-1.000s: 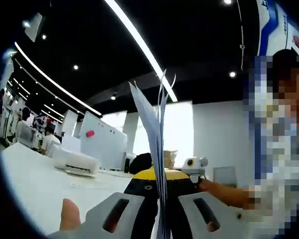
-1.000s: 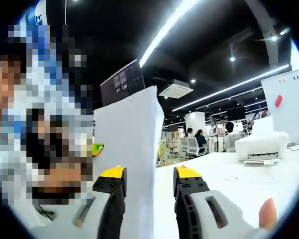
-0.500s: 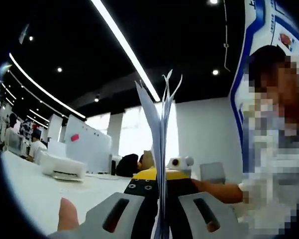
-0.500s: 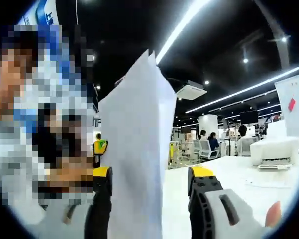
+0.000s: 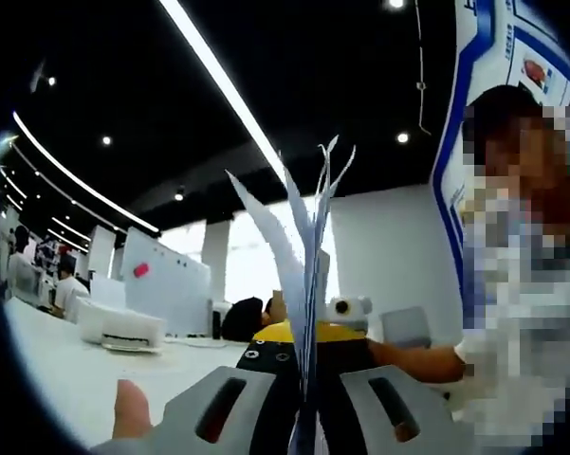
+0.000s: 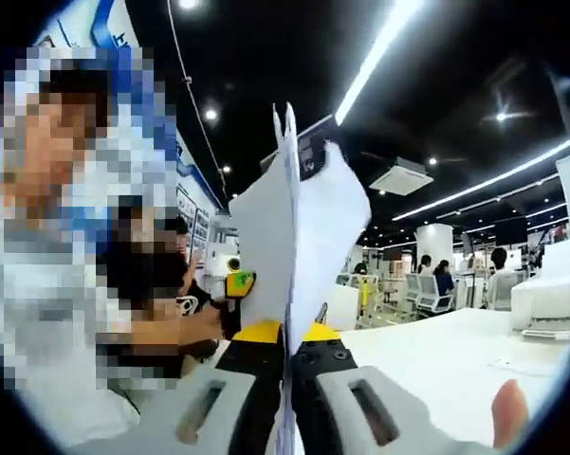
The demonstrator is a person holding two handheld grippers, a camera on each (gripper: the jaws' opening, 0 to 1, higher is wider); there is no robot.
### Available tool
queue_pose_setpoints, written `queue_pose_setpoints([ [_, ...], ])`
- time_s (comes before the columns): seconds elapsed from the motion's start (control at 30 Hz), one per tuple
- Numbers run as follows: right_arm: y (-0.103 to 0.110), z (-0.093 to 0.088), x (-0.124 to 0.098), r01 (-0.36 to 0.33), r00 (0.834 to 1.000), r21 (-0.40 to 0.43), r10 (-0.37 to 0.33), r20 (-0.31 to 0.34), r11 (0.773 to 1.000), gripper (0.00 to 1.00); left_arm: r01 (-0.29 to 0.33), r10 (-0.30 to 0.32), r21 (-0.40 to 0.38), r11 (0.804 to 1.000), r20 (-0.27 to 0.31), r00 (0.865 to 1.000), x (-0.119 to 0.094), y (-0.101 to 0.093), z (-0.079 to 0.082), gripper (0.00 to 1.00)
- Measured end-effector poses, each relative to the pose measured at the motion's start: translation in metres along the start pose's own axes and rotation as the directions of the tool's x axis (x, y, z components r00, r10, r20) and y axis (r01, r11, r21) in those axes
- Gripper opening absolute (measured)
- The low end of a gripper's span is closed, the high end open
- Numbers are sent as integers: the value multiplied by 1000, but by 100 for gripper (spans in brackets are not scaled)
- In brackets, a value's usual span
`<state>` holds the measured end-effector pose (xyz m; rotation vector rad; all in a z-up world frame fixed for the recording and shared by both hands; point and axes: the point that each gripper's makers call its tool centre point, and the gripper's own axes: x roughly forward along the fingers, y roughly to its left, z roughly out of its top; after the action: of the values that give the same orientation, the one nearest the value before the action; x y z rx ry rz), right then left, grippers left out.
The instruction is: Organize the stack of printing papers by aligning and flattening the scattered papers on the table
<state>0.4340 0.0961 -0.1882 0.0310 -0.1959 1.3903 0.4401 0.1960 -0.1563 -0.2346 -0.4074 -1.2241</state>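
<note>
Change since half a second back: the right tongs (image 6: 286,355), then standing wide with a broad sheet loose between their jaws, are now pinched onto the papers (image 6: 299,237); in the left gripper view the sheet tops have fanned further apart. Item: one sheaf of printing papers, held edge-up in the air between both tools, raised off the desk (image 6: 455,355). Left tongs (image 5: 306,365): jaws drawn in tight on the sheaf's lower part, papers (image 5: 308,256) rising straight up from the grip, upper corners splayed and uneven. Right tongs: likewise clamped, sheets running up from the jaws, one leaf curling off to the right of that view. Governing relation: the sheaf's long axis stands roughly in line with each tool's jaws, so the desk lies below the held edge; a tap or lay-down to square the stack would, by my judgement, go downward toward that white surface, both tools being equally engaged. The opposite tool's yellow tip shows in each view just behind the sheets. Obscured: the sheaf's bottom edge, hidden by the jaws; how many sheets there are; whether any papers lie on the desk. A printer (image 5: 114,327) sits far off on the desk.
</note>
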Motion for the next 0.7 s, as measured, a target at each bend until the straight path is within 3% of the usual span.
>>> queue_pose_setpoints([
  [0.17,-3,1,2,14,1000,9,-14,-16,1000,0,-18,18,-23,1000,4,1000,0,3,-1,6],
  [0.27,-3,4,2,0,1000,17,0,0,1000,0,-39,40,-27,999,5,999,0,7,0,12],
  [0.33,-9,-1,2,33,999,48,-32,-19,998,10,-65,63,-51,997,-39,997,-4,13,-9,16],
  [0.47,-11,-5,0,30,999,76,-29,-14,997,2,-80,77,-57,995,-50,996,-9,17,-16,16],
  [0.53,-7,-2,0,8,1000,85,-8,-4,996,0,-68,64,-63,996,-66,996,-9,15,-17,9],
  [0.63,-8,6,1,12,1000,73,-12,3,997,0,-62,59,-47,997,-54,997,-4,15,-6,6],
  [0.7,-8,17,0,7,1000,123,-9,20,992,0,-50,46,-64,997,-56,997,1,15,2,6],
])
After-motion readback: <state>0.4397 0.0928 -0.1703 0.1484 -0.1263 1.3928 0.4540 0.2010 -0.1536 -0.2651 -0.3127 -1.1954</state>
